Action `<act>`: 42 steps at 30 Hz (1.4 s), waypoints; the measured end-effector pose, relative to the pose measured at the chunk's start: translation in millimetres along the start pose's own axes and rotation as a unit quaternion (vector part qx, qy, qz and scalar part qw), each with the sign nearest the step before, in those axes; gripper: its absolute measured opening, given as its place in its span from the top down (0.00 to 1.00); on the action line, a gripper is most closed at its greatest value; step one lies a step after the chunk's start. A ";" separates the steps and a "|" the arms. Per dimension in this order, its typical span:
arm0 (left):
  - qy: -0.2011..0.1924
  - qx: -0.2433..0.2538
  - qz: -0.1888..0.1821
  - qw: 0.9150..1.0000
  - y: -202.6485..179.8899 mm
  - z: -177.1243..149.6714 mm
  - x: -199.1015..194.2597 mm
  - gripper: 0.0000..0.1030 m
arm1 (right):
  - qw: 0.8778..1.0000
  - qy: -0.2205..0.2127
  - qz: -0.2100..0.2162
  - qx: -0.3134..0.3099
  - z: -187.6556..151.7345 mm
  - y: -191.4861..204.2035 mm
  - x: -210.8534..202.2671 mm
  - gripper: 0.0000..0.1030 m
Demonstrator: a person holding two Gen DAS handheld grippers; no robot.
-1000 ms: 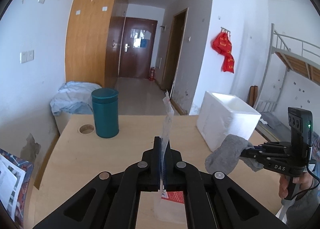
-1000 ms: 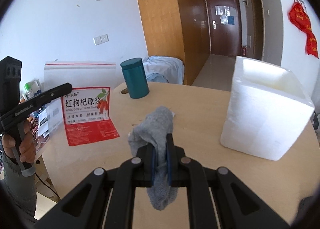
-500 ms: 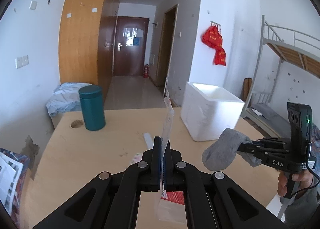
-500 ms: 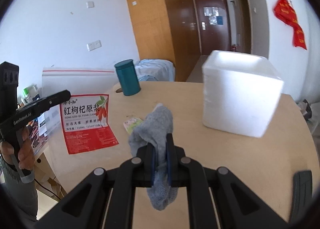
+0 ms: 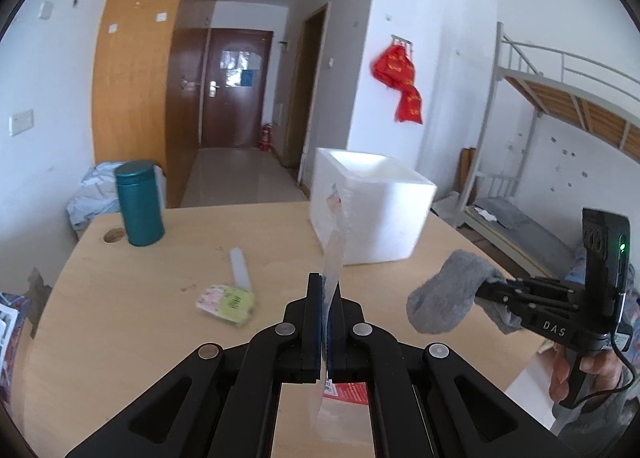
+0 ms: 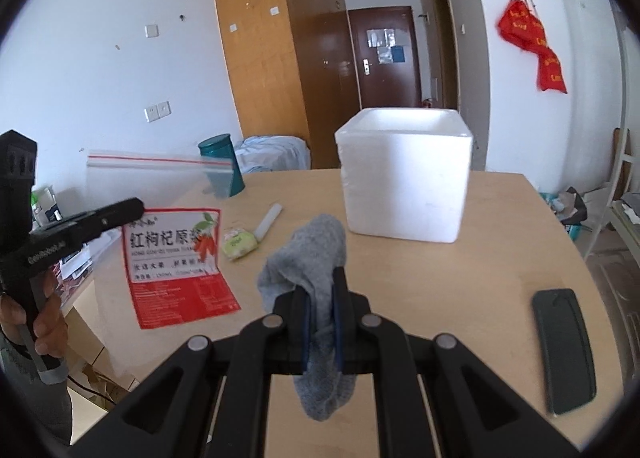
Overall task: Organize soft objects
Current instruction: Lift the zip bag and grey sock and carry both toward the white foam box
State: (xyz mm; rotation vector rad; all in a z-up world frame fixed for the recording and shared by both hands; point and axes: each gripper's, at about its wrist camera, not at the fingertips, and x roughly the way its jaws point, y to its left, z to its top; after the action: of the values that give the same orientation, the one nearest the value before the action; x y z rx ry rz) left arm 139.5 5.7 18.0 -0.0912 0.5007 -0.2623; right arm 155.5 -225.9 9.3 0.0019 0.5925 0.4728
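Grey sock (image 6: 316,258) hangs pinched between the fingers of the right gripper (image 6: 320,312), its rounded upper part bulging above the fingers and its other end drooping below them, all of it lifted clear of the counter (image 6: 440,278). In the left wrist view the same sock (image 5: 448,298) shows at the right, sticking out from the tip of the right gripper (image 5: 486,292), which a hand (image 5: 576,370) grips by its handle.

Just to the sock's left, the left gripper (image 5: 327,290) has its fingers closed tight on a clear zip-lock bag (image 5: 334,254), seen edge-on there. From the right wrist view the bag (image 6: 160,194) hangs flat and upright with a red seal line along its top and a red-and-white printed label (image 6: 176,266) on its lower half, held by the left gripper (image 6: 132,208) near its left edge, off the counter.

On the wooden counter beyond lie a small yellow-green packet (image 6: 240,244) and, just beside it, a white tube (image 6: 269,221). Farther back stands a white foam box (image 6: 404,186), open at the top, and a teal canister (image 5: 139,202) by a round hole in the counter. A dark flat phone-like object (image 6: 563,350) lies near the right edge.
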 end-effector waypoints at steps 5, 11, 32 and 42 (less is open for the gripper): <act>0.001 0.012 -0.018 1.000 -19.5 0.1 5.3 0.99 | 1.000 -0.010 -0.016 0.004 -0.3 -9.2 -13.9 0.89; -0.011 0.026 -0.043 0.999 -41.5 10.8 6.6 0.99 | 0.999 -0.029 -0.033 0.011 10.9 -22.4 -24.9 0.89; -0.046 0.051 -0.075 0.995 -61.8 59.9 34.0 0.99 | 0.997 -0.067 -0.041 0.005 46.8 -40.3 -20.0 0.89; -0.064 0.059 -0.081 0.993 -64.5 96.9 61.1 0.99 | 0.996 -0.079 -0.046 -0.003 74.0 -50.2 -5.4 0.89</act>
State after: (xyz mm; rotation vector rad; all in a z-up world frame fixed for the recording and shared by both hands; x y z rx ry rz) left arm 223.6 -70.8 84.1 -0.0325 0.3499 -0.4407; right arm 212.9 -263.3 67.1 0.0070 0.4331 0.3809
